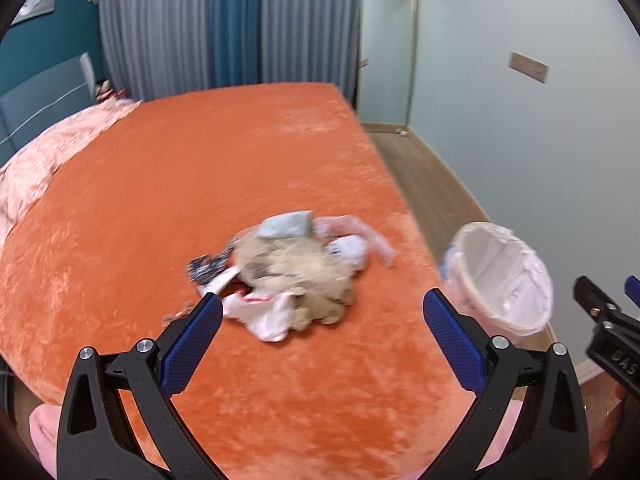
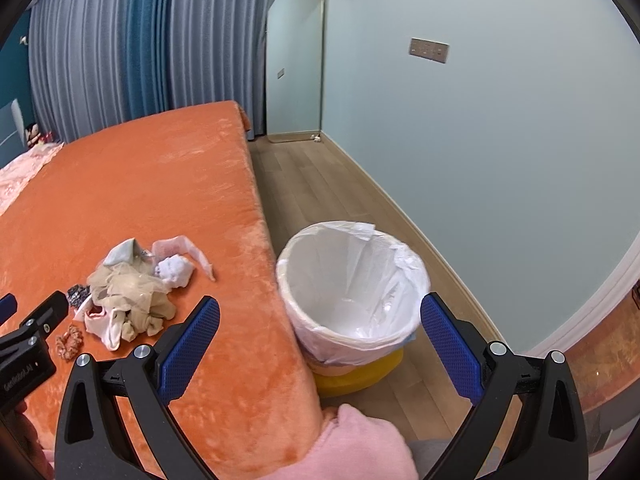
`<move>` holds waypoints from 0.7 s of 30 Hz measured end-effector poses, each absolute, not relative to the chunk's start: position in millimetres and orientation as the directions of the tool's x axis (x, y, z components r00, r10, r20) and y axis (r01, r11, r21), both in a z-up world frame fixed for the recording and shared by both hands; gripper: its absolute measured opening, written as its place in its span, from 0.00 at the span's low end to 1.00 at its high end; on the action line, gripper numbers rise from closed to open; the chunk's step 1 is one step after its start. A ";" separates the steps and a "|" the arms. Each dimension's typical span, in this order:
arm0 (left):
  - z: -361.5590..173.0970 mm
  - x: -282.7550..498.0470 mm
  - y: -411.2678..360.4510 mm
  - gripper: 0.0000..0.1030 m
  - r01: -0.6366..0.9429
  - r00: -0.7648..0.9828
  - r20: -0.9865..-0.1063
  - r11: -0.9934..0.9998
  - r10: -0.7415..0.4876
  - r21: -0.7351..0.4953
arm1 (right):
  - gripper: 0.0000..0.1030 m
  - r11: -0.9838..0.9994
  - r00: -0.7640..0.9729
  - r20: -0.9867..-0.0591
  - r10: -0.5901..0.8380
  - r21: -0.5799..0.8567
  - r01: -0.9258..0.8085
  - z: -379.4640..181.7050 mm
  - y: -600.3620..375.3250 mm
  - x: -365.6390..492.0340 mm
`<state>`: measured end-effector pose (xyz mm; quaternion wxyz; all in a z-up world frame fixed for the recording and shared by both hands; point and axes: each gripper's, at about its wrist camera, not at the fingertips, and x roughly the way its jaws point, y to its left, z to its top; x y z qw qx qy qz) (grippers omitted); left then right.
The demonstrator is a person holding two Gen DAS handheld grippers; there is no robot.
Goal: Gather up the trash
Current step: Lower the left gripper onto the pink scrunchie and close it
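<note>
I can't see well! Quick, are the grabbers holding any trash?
Left gripper: jaws open, holding nothing, above the trash pile.
Right gripper: jaws open, holding nothing, near the bin.

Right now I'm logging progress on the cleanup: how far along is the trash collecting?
Nothing looks done: the lined bin beside the bed shows no trash inside. Nothing is in hand either; the left gripper and right gripper are both open and hold nothing. The whole pile of trash and a scrunchie are left on the bed.
</note>
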<state>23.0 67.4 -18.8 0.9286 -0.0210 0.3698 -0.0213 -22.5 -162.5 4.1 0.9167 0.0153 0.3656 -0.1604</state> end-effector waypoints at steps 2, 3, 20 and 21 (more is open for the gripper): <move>-29.2 30.3 86.9 0.93 -0.011 0.713 -0.700 0.998 -0.032 -0.057 | 0.93 0.954 0.683 -0.679 -0.269 -0.088 0.288 -1.9 -151.2 -16.2; -33.4 33.3 95.2 0.93 -0.023 0.708 -0.706 0.998 -0.025 -0.058 | 0.93 0.958 0.683 -0.684 -0.257 -0.085 0.275 -6.4 -143.9 -11.5; -139.9 92.5 234.5 0.90 -0.202 0.562 -0.824 0.978 0.065 -0.061 | 0.93 0.993 0.607 -0.794 -0.042 0.032 0.110 -89.4 -40.7 83.7; -144.4 95.0 238.5 0.88 -0.204 0.556 -0.829 0.977 0.063 -0.062 | 0.93 0.993 0.600 -0.799 -0.028 0.046 0.108 -94.4 -37.1 90.8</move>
